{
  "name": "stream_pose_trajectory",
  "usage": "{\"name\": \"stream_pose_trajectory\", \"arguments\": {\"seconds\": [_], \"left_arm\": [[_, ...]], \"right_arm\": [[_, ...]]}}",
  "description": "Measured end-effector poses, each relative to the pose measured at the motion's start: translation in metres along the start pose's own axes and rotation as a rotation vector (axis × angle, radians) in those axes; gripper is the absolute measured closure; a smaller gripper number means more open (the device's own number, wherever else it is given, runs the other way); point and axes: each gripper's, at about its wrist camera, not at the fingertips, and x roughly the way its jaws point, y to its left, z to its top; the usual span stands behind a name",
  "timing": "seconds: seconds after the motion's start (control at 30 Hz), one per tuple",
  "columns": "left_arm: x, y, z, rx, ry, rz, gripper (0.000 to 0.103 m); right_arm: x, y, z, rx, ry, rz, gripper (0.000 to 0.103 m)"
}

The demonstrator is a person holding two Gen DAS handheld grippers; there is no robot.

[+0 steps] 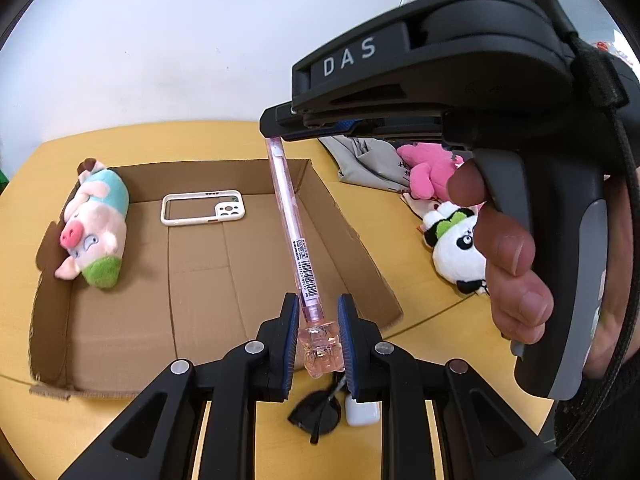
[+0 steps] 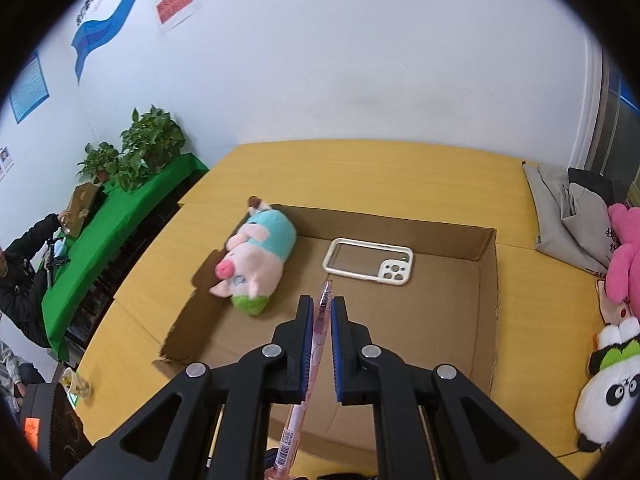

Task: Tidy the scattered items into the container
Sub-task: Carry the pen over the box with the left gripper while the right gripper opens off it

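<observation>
A pink transparent pen (image 1: 292,232) hangs in the air over the open cardboard box (image 1: 224,304), held at both ends. My left gripper (image 1: 318,332) is shut on its chunky pink cap end. My right gripper (image 1: 276,130), held by a hand (image 1: 508,264), is shut on the thin tip end. In the right wrist view the right gripper (image 2: 321,312) clamps the pen (image 2: 298,416), which runs back under it. Inside the box (image 2: 440,320) lie a pig plush (image 1: 96,228) (image 2: 256,264) and a white phone case (image 1: 202,208) (image 2: 370,260).
On the yellow table right of the box lie a panda plush (image 1: 456,248) (image 2: 608,392), a pink plush (image 1: 432,172) (image 2: 624,256) and a grey bag (image 1: 368,164) (image 2: 568,216). Sunglasses (image 1: 320,412) and a white earbud case (image 1: 362,412) lie under my left gripper. A seated person (image 2: 20,272) is far left.
</observation>
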Motion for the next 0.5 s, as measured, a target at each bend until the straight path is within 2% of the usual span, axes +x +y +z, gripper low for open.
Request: {"name": "stream_pose_trajectory", "arguments": {"seconds": [0.17, 0.2, 0.33, 0.5], "left_arm": [[0.036, 0.0, 0.02, -0.018, 0.031, -0.019, 0.083], [0.045, 0.0, 0.024, -0.02, 0.037, -0.019, 0.083], [0.079, 0.002, 0.038, -0.064, 0.058, -0.038, 0.083], [0.119, 0.003, 0.041, -0.092, 0.103, -0.054, 0.083]], "right_arm": [[0.027, -0.032, 0.014, 0.012, 0.041, -0.036, 0.096], [0.034, -0.039, 0.016, 0.008, 0.055, -0.049, 0.103], [0.061, -0.066, 0.022, -0.002, 0.1, -0.1, 0.103], [0.091, -0.099, 0.016, 0.027, 0.146, -0.106, 0.103]]}}
